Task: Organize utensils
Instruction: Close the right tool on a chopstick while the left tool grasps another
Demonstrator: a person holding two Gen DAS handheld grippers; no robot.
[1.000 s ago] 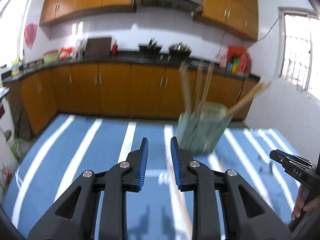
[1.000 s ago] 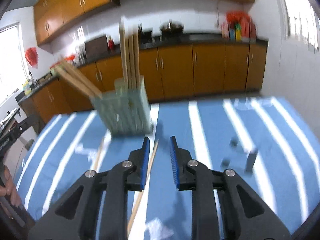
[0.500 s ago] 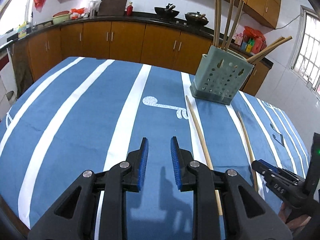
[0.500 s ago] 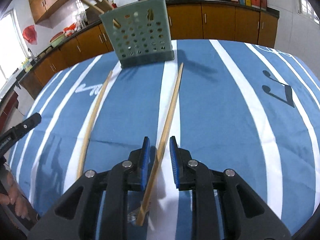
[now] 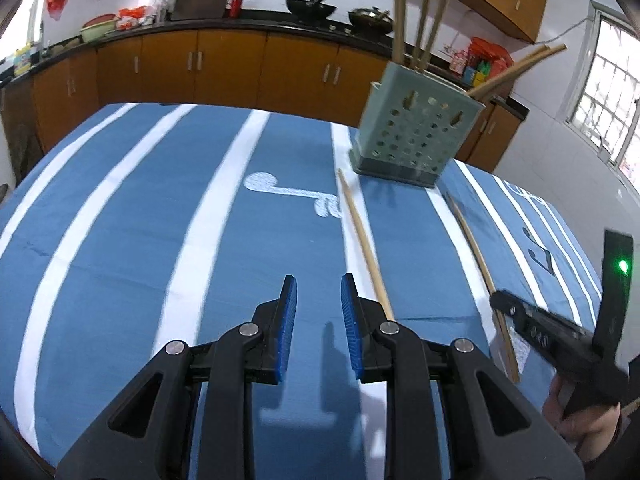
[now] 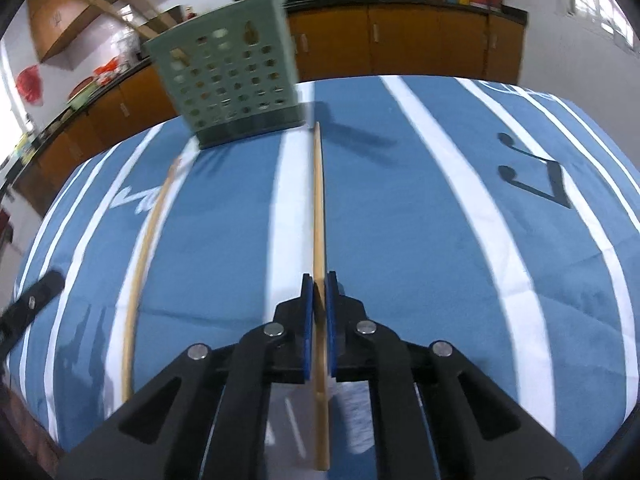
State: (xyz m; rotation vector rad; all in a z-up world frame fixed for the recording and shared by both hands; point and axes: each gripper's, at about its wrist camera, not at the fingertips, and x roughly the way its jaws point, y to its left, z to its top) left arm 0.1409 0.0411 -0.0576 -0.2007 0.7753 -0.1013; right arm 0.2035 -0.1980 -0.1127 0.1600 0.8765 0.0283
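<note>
A green perforated utensil holder (image 5: 416, 136) stands on the blue striped tablecloth (image 5: 120, 240) with several wooden chopsticks upright in it. Two more chopsticks lie flat in front of it. My right gripper (image 6: 319, 278) is shut on the near part of one chopstick (image 6: 318, 200), which runs straight towards the holder (image 6: 232, 80). The other chopstick (image 6: 148, 240) lies to its left. My left gripper (image 5: 318, 280) hovers low over the cloth, its jaws opening with nothing between them. That second chopstick (image 5: 364, 240) lies just right of its right finger. The right gripper (image 5: 540, 328) shows at the lower right.
Orange kitchen cabinets and a dark counter (image 5: 240, 28) with woks and containers run behind the table. A window (image 5: 608, 112) is at the right. A hand (image 5: 580, 420) holds the right gripper. The left gripper's finger (image 6: 32, 304) shows at the left edge.
Both grippers have dropped towards the table and tilted down. The right jaws, open around the chopstick half a second ago, have closed on it. The left gripper has come closer to the second chopstick.
</note>
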